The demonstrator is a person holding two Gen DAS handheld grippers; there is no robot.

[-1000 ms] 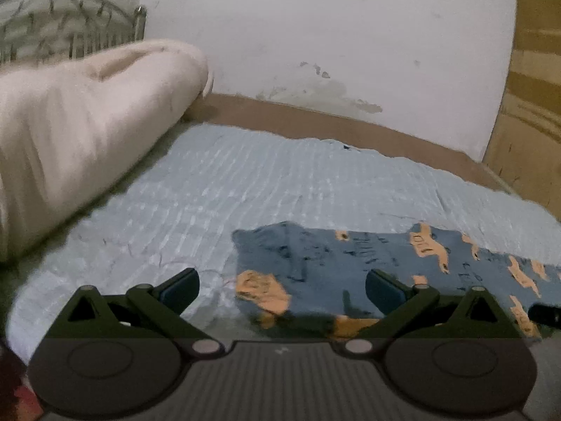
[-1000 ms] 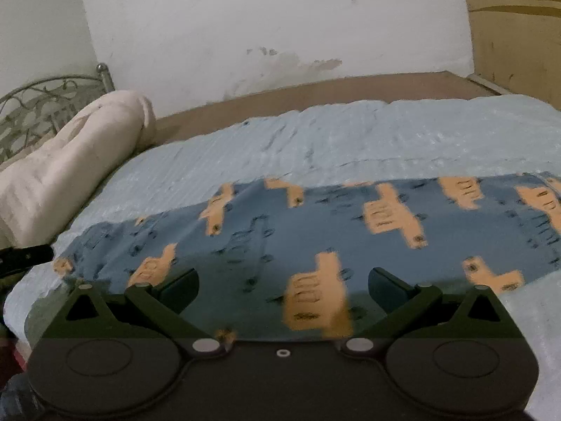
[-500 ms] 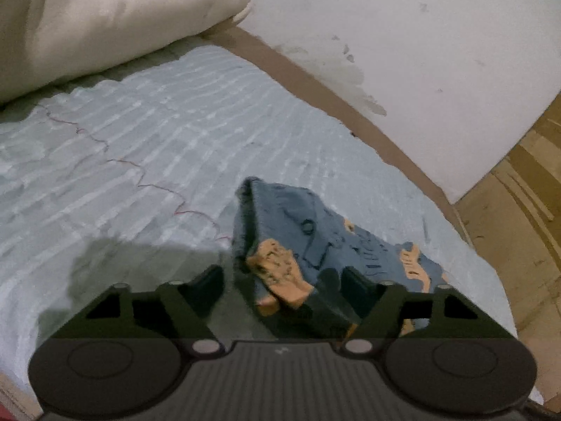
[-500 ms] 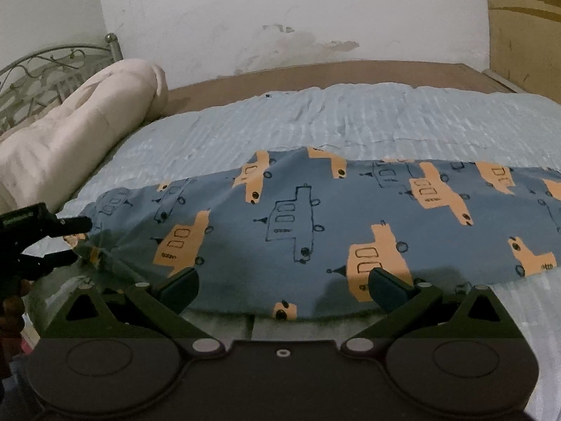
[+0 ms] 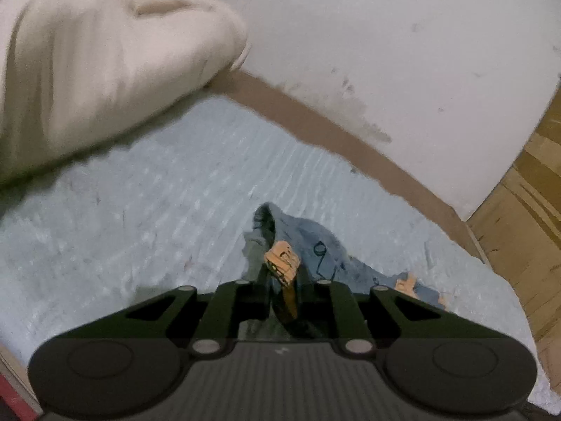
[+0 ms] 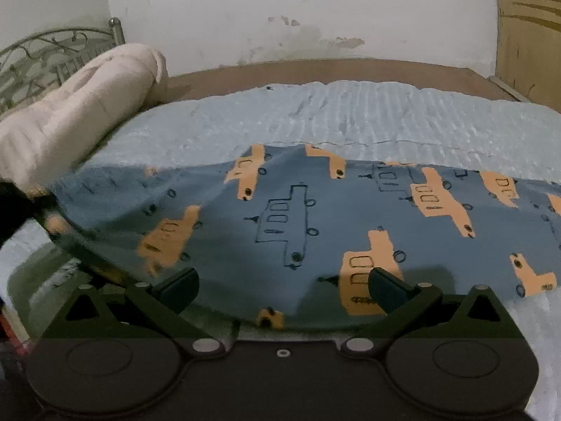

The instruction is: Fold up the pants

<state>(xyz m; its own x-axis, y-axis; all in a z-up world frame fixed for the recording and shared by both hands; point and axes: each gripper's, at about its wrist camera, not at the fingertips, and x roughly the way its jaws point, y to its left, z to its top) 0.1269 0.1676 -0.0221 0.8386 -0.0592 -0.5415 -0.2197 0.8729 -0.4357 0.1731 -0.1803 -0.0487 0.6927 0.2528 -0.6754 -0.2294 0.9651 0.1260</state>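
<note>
The pants [image 6: 315, 217] are blue with orange vehicle prints and lie lengthwise across a light blue bedspread [image 6: 350, 112]. My left gripper [image 5: 282, 291] is shut on one end of the pants [image 5: 305, 245] and lifts that end off the bed. In the right wrist view the left gripper [image 6: 21, 207] shows dark at the far left edge, with the cloth rising toward it. My right gripper [image 6: 282, 286] is open and empty, just above the near edge of the pants, its fingers on either side of the cloth's middle.
A rolled cream quilt [image 6: 77, 112] lies at the left end of the bed, also in the left wrist view [image 5: 98, 63]. A metal headboard [image 6: 52, 49] stands behind it. A brown bed frame [image 6: 333, 66], white wall and wooden panel [image 6: 526, 35] bound the far and right sides.
My left gripper has closed on the end of the pants and pulled it up off the bedspread. My right gripper has moved closer over the pants and stays open.
</note>
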